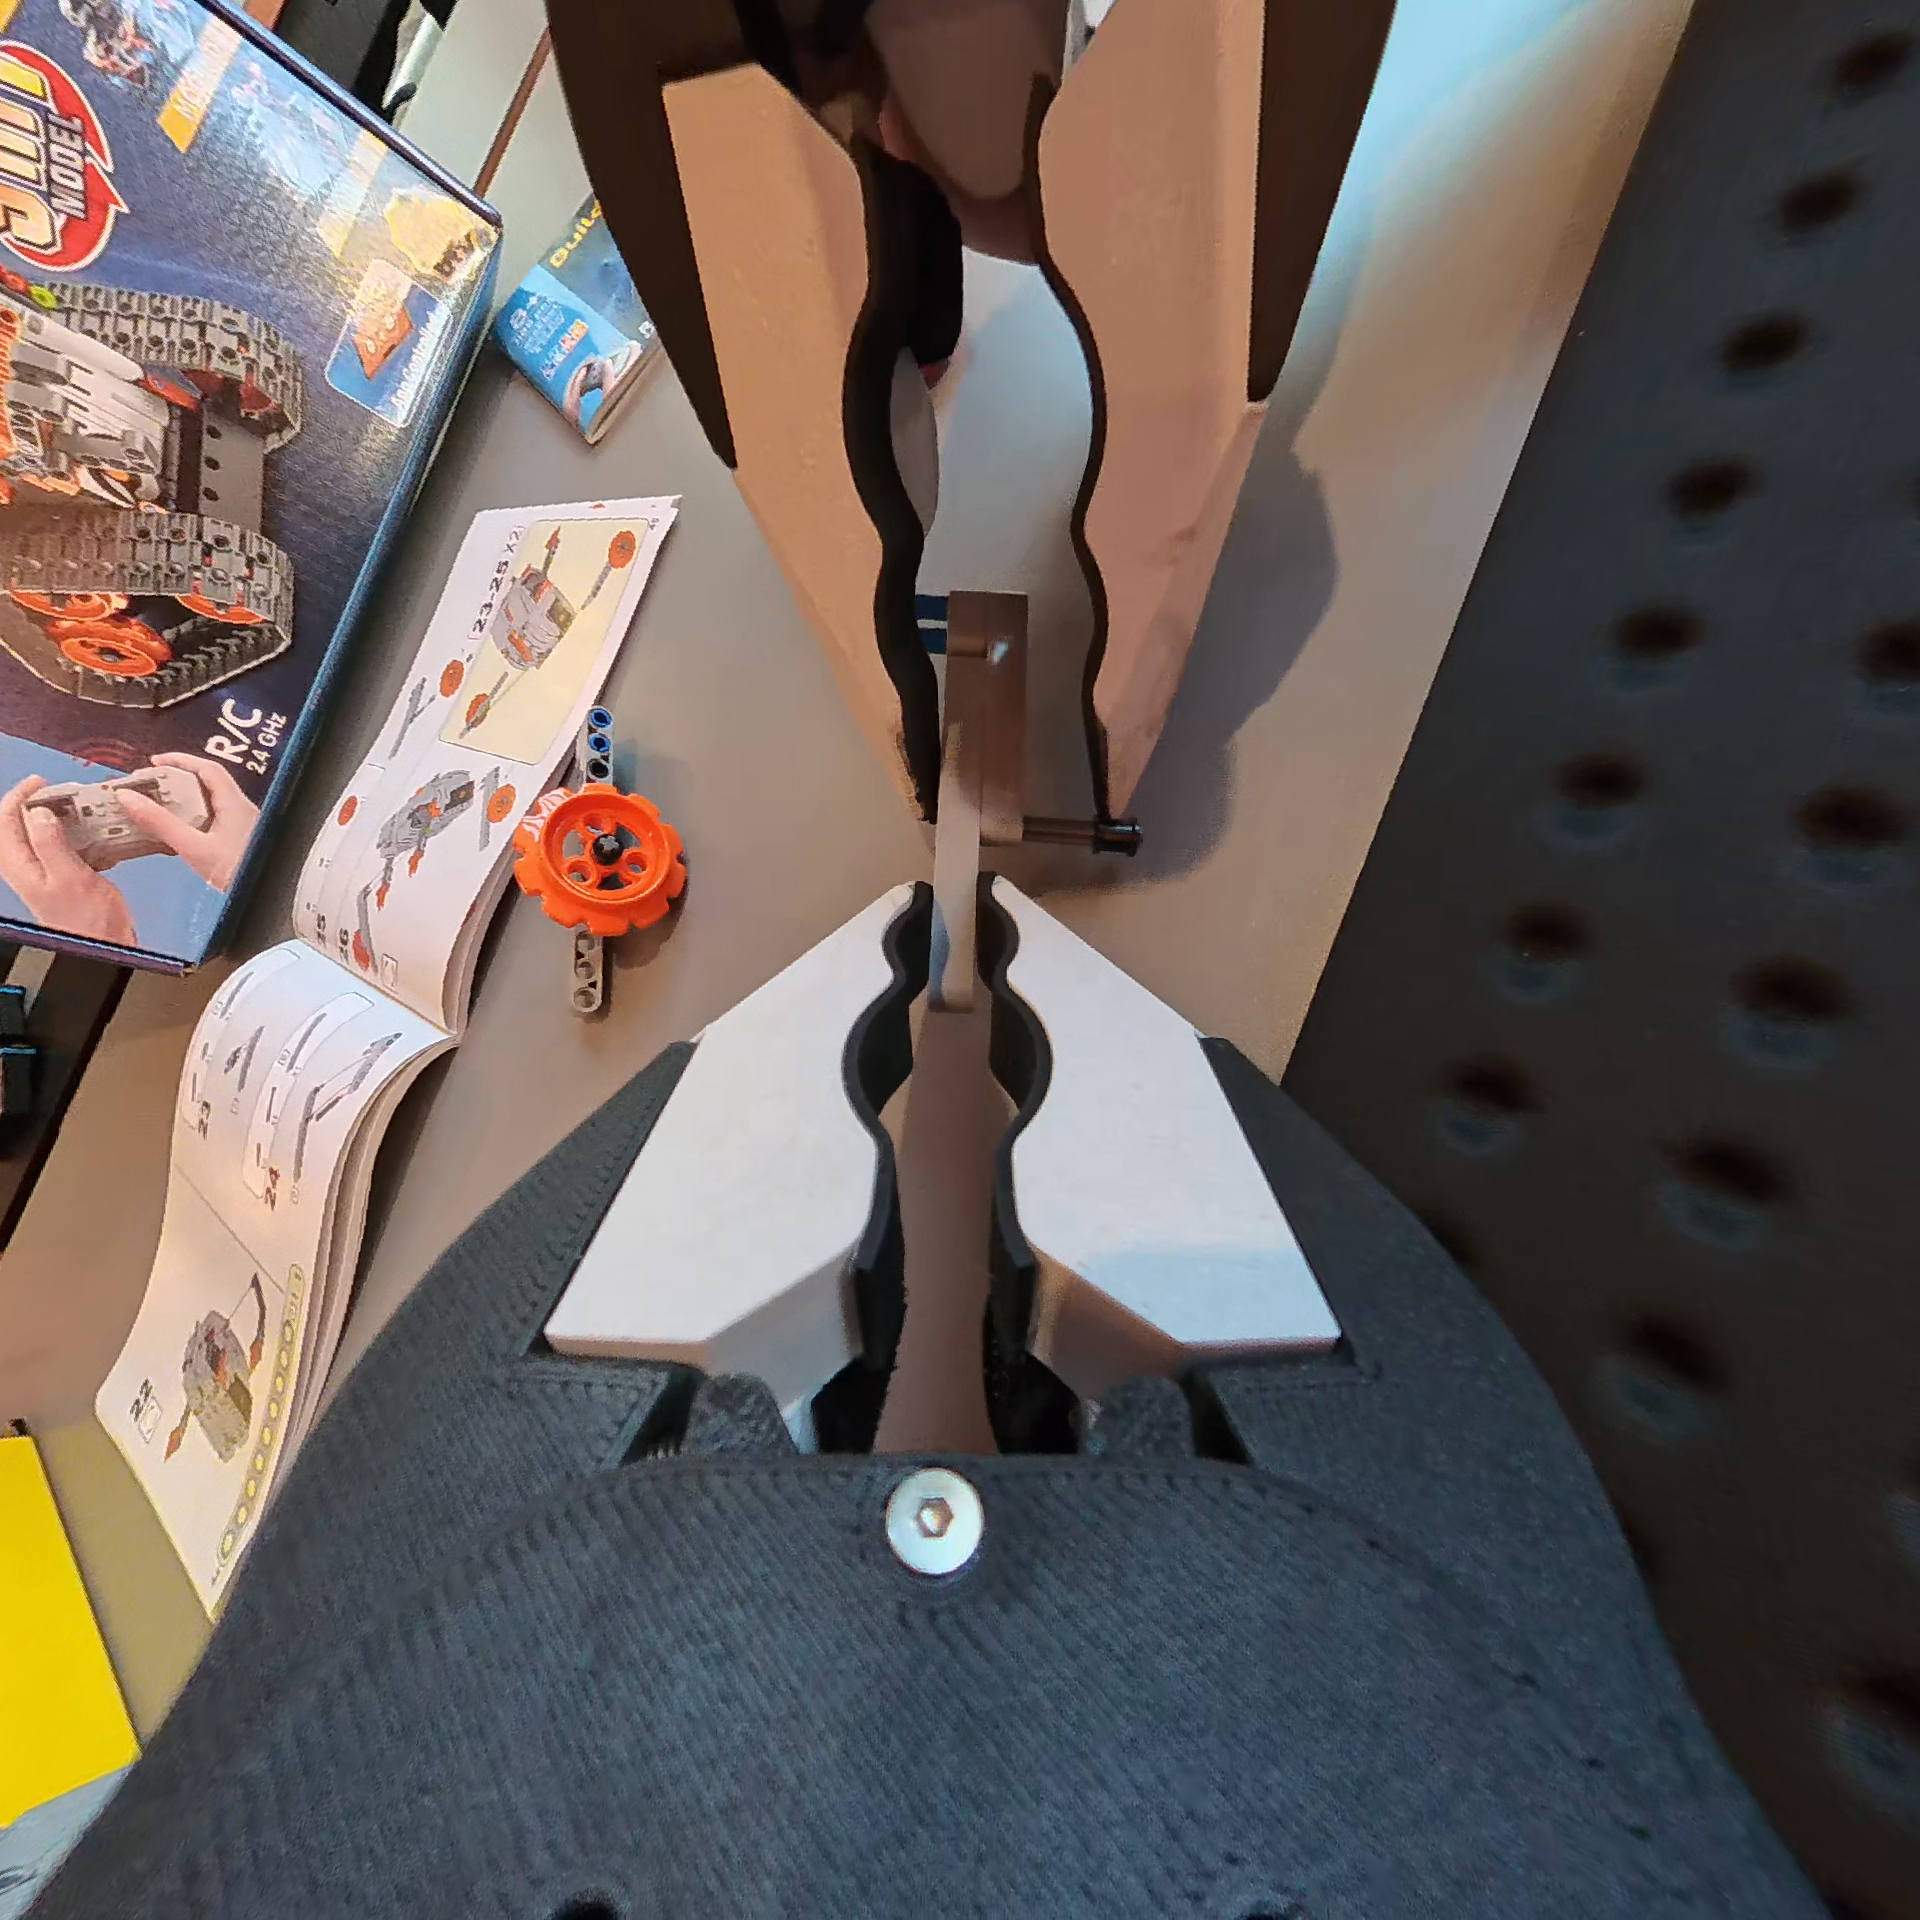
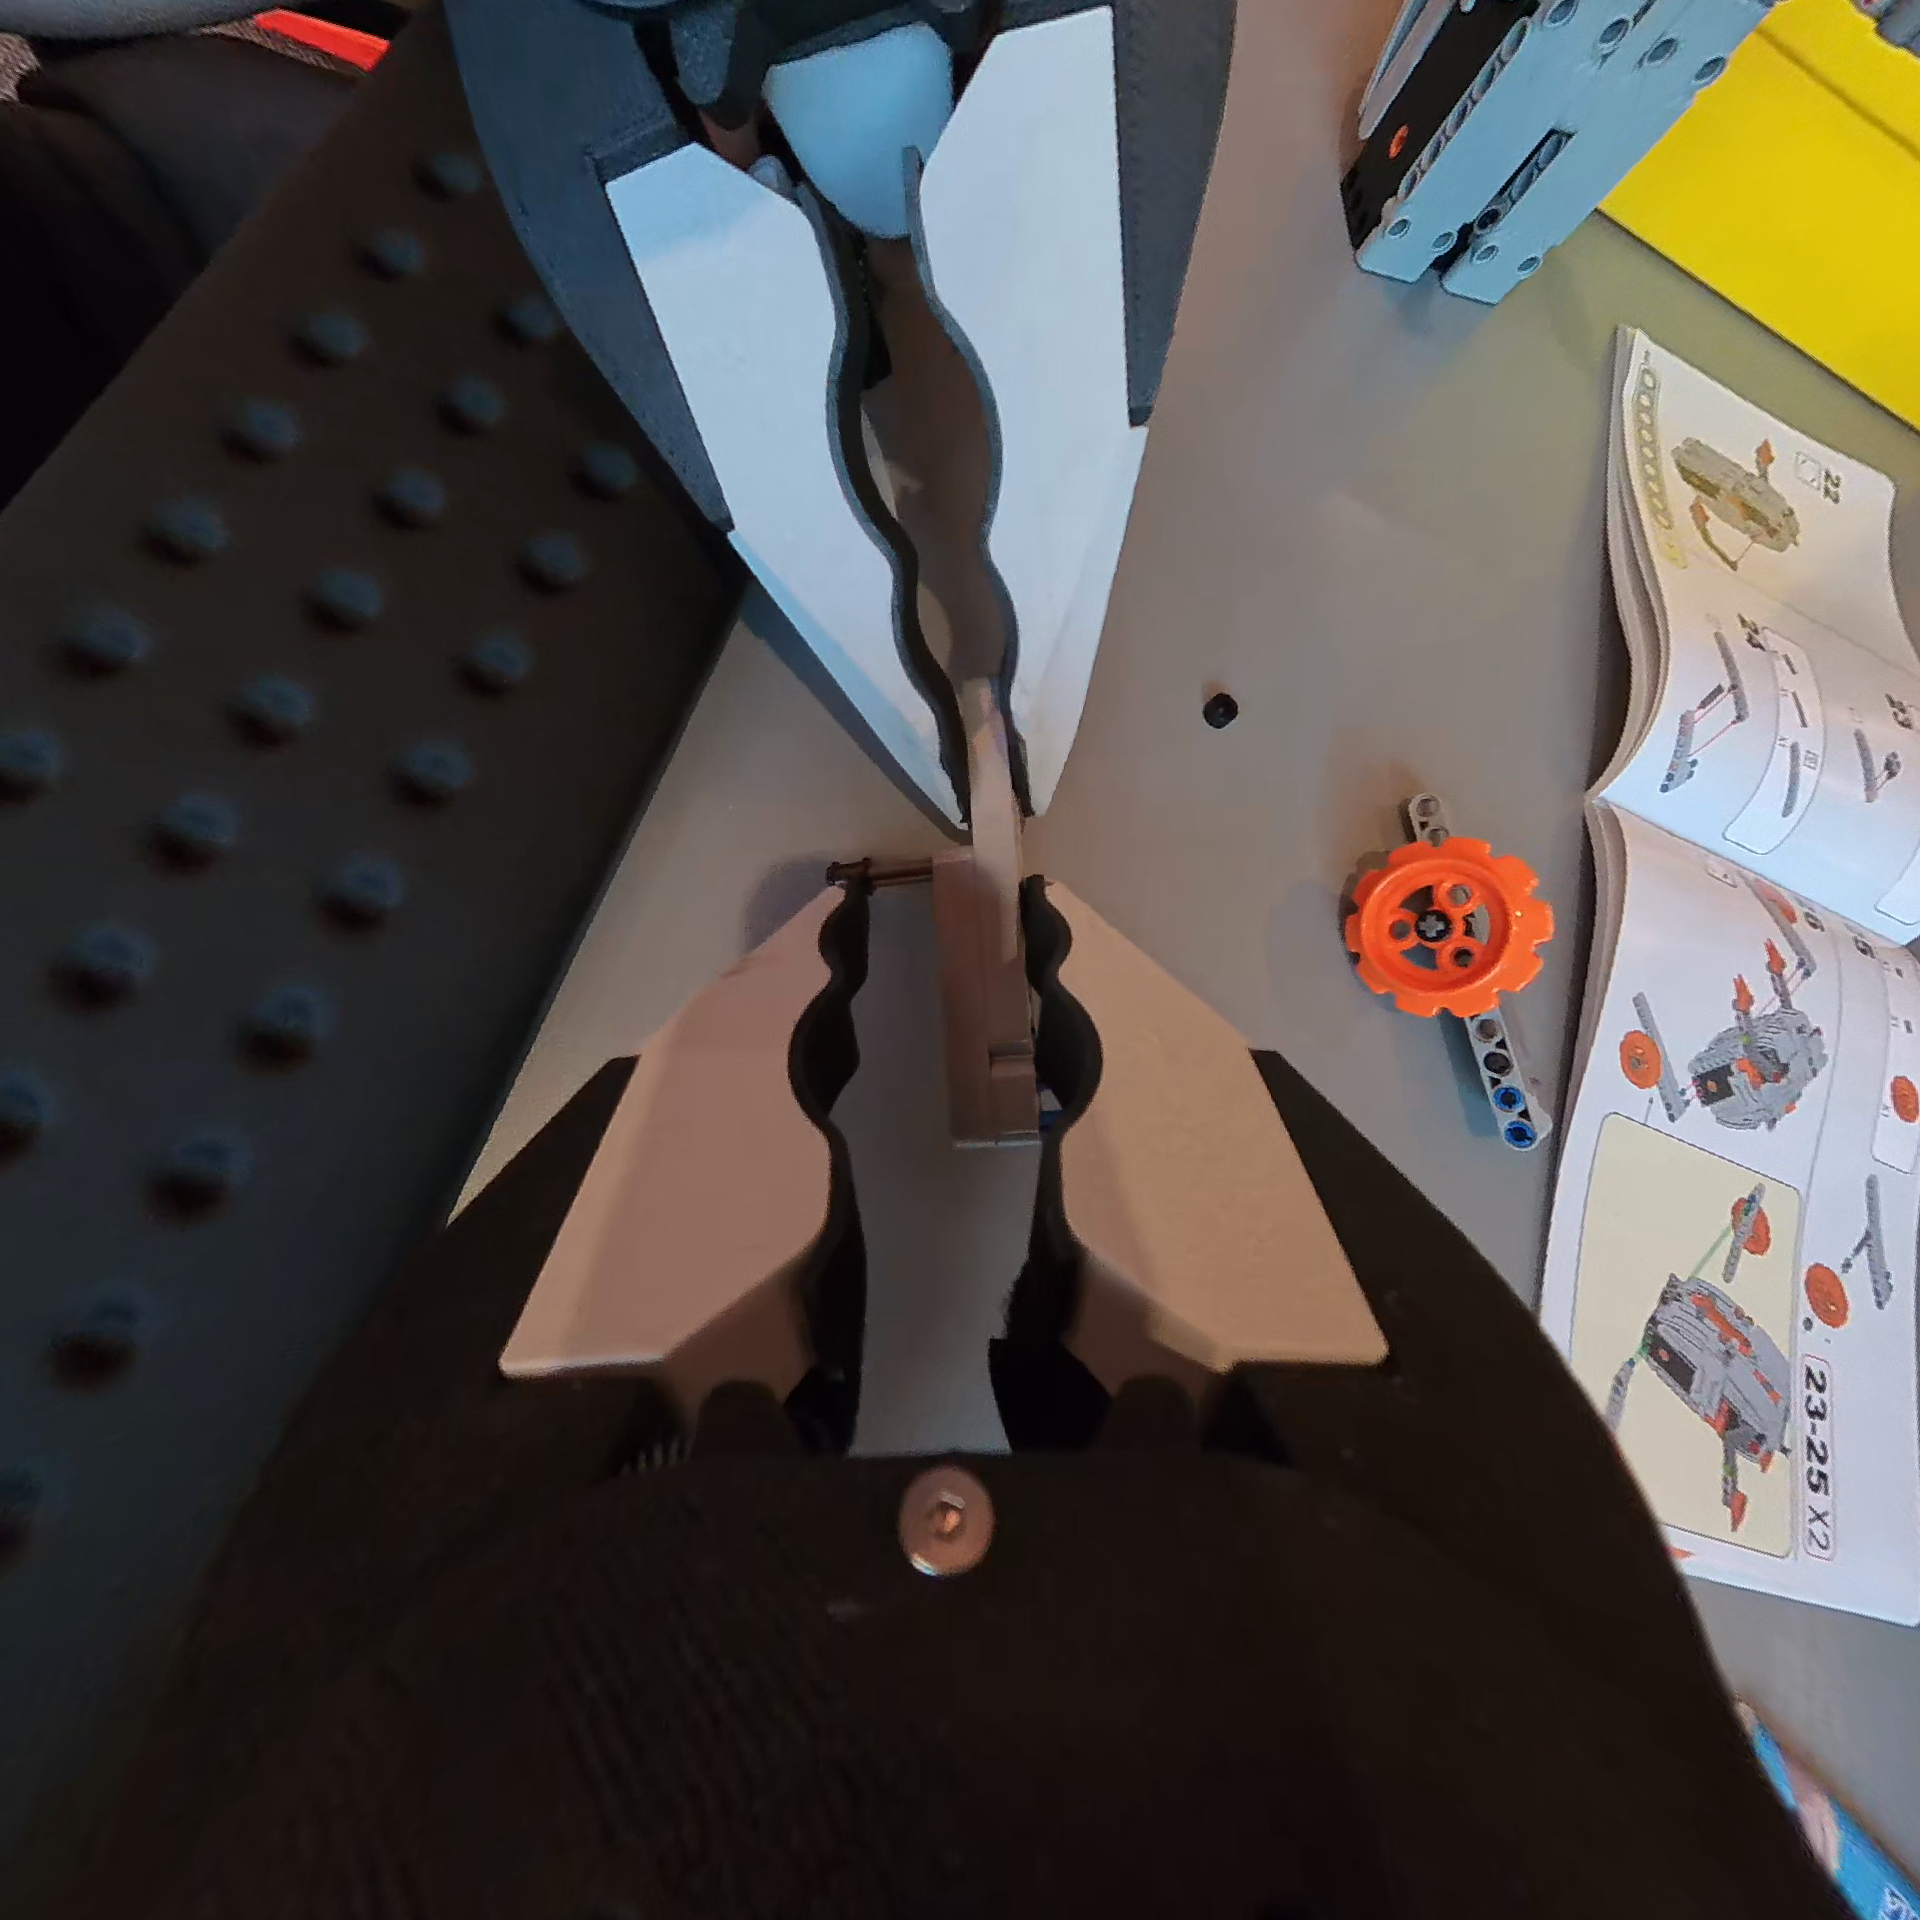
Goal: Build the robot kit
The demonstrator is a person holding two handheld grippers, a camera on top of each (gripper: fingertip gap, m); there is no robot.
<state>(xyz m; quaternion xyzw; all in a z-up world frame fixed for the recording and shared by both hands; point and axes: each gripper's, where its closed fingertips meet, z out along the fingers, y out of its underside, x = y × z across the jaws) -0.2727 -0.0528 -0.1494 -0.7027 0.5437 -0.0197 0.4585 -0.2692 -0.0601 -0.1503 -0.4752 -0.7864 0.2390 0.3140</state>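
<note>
My left gripper is shut on the end of a thin grey beam. The beam joins a wider grey beam assembly with a black axle pin sticking out sideways. The right gripper faces mine from above, its jaws around that assembly. In the right wrist view my right gripper holds the assembly against one pad, with the pin's end at the other fingertip. The left gripper pinches the thin beam. Both hold it above the grey table.
An orange gear wheel on a grey beam lies by an open instruction booklet; both also show in the right wrist view, the wheel and the booklet. A toy box, black studded plate, grey built block, loose black pin. Left and right tips are no more than a few centimetres apart. Both grippers' tips are roughly 9 cm from the wheel. My left wrist view looks at it from another angle.
</note>
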